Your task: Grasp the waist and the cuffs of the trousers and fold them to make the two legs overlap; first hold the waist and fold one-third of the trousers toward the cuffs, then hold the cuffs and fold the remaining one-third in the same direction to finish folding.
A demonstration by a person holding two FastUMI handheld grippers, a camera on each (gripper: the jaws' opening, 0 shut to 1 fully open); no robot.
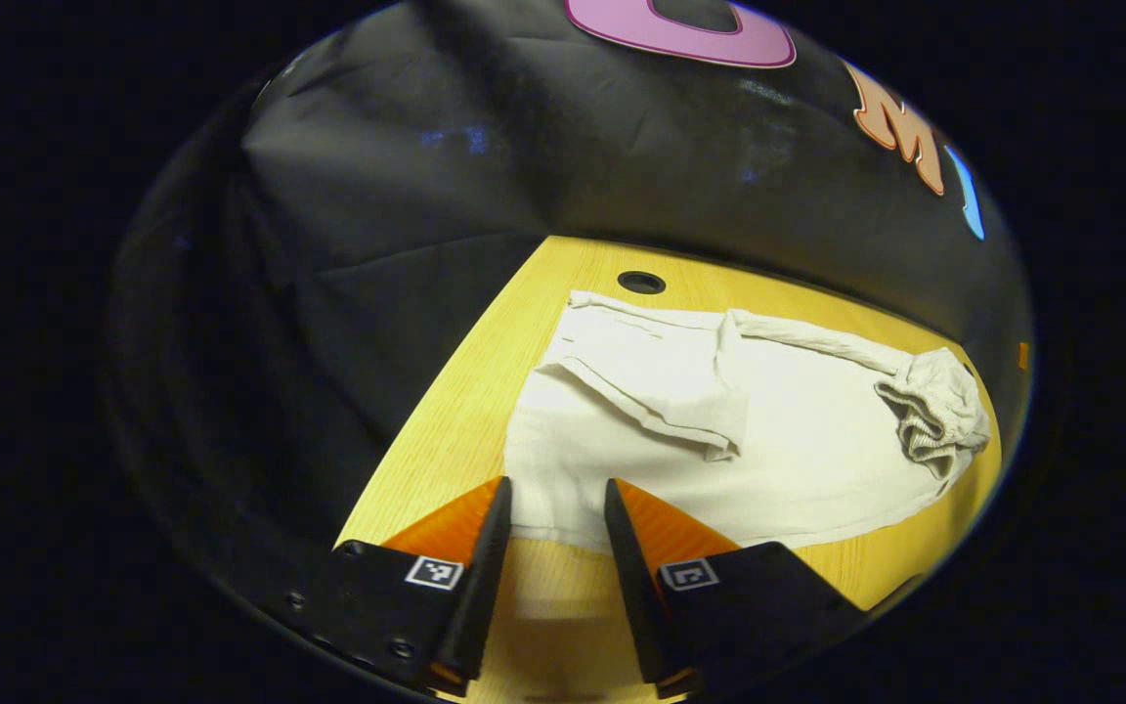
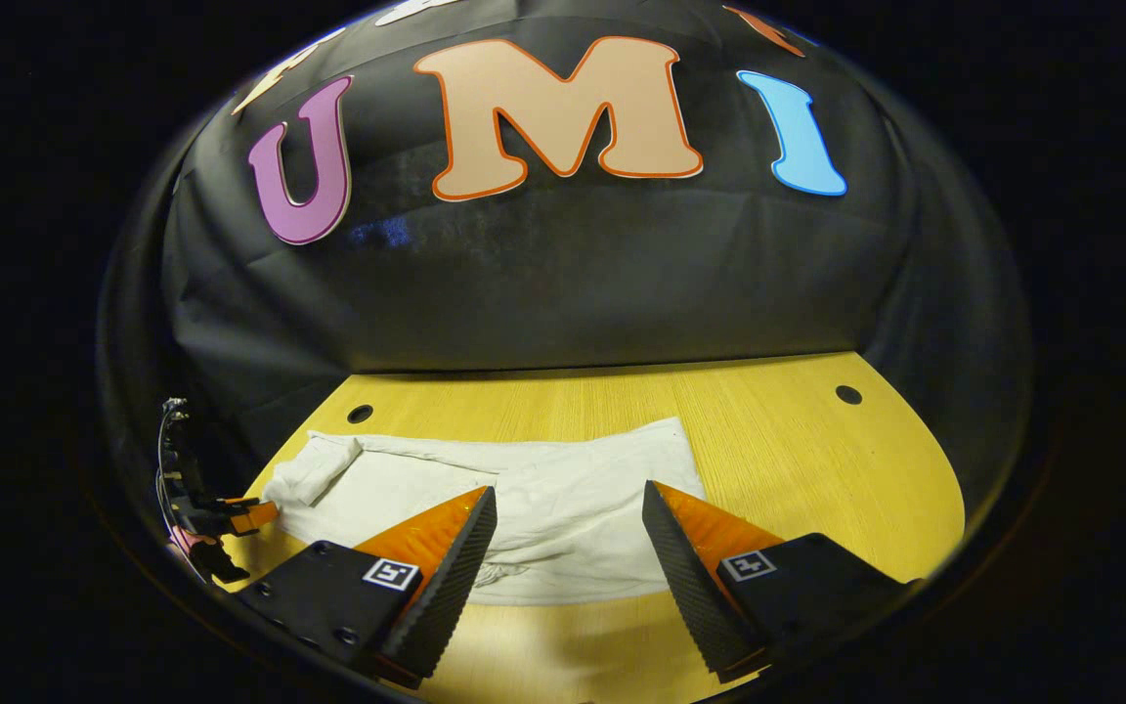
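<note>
Soft, light trousers lying flat, both grippers empty.
The trousers [image 1: 719, 440] sprawl across the table [image 1: 446, 430] at centre-right of the left gripper view; expect limp cloth, so pinch near edge hems. Left gripper [image 1: 557, 508] and right gripper [image 2: 568, 528] hang open, holding nothing.

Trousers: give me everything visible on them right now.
The off-white, wrinkled cloth trousers lie flat on the yellow wooden table, lengthwise across it. In the left gripper view one part is folded over the rest, and a bunched, ribbed end sits at the far right. The left tongs and right tongs hang open at the near edge; neither presses on the cloth. Only the table clearly touches the trousers.
</note>
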